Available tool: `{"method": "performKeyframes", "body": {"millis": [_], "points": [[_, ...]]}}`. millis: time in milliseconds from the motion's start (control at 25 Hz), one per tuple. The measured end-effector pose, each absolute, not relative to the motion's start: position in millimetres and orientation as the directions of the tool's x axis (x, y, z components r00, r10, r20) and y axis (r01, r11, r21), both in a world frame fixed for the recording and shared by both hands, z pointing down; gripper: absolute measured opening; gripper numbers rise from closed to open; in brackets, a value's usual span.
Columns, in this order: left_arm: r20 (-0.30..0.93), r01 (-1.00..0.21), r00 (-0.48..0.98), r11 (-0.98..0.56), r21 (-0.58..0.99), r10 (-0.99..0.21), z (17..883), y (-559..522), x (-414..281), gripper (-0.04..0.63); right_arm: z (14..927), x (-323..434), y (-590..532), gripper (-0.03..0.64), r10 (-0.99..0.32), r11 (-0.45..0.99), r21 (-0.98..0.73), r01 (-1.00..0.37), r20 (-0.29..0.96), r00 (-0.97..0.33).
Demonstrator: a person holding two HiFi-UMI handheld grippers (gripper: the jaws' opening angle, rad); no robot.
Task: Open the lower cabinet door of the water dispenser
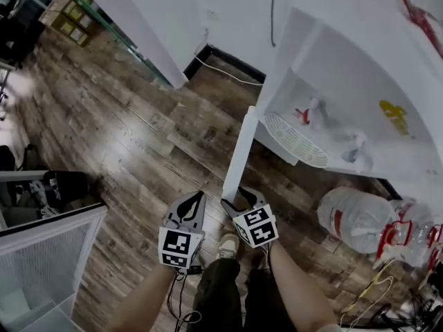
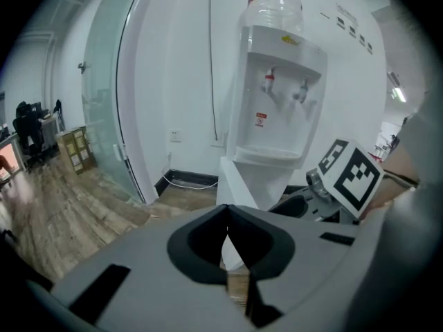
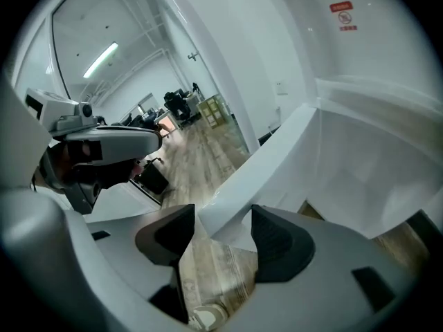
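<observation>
Head view, water jugs [image 1: 356, 220] right of open cabinet door [image 1: 240, 154], wood floor [image 1: 124, 137].

The red label [image 2: 261, 120] on the water dispenser [image 2: 277, 61] is too small to read.

You get even, cool indoor light; glare washes the white dispenser [image 1: 346, 68], probably hiding detail. Both gripper views bend strongly and darken at their edges.
</observation>
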State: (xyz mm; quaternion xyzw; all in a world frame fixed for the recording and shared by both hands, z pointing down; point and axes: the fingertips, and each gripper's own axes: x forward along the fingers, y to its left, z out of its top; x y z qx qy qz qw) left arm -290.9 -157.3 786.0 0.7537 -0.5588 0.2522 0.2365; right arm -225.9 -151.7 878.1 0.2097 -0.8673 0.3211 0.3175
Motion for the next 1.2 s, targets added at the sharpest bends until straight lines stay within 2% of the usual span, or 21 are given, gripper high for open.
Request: {"method": "performKeyframes", "body": {"millis": [200, 360, 600, 880, 1200], "points": [[0.657, -0.97, 0.222, -0.232, 0.074, -0.72, 786, -151, -312, 0.006, 872, -271, -151, 0.305, -0.106, 0.719, -0.474, -0.508, 0.648, -0.754], [0.655, -0.964, 0.236, -0.256, 0.067, -0.718, 776, -149, -313, 0.006, 862, -270, -148, 0.307, -0.128, 0.688, -0.488, -0.537, 0.646, -0.752], [0.642, -0.947, 0.292, -0.309, 0.09, -0.709, 750, -162, -292, 0.005, 825, -207, -149, 0.184, -0.248, 0.591, -0.48, -0.648, 0.656, -0.713], [0.604, -0.91, 0.374, -0.404, 0.093, -0.704, 695, -192, -250, 0.005, 750, -126, -179, 0.077, -0.452, 0.475, -0.412, -0.778, 0.645, -0.617], [0.53, -0.865, 0.459, -0.496, 0.082, -0.713, 575, -218, -204, 0.006, 620, -60, -191, 0.038, -0.615, 0.408, -0.35, -0.843, 0.577, -0.537]]}}
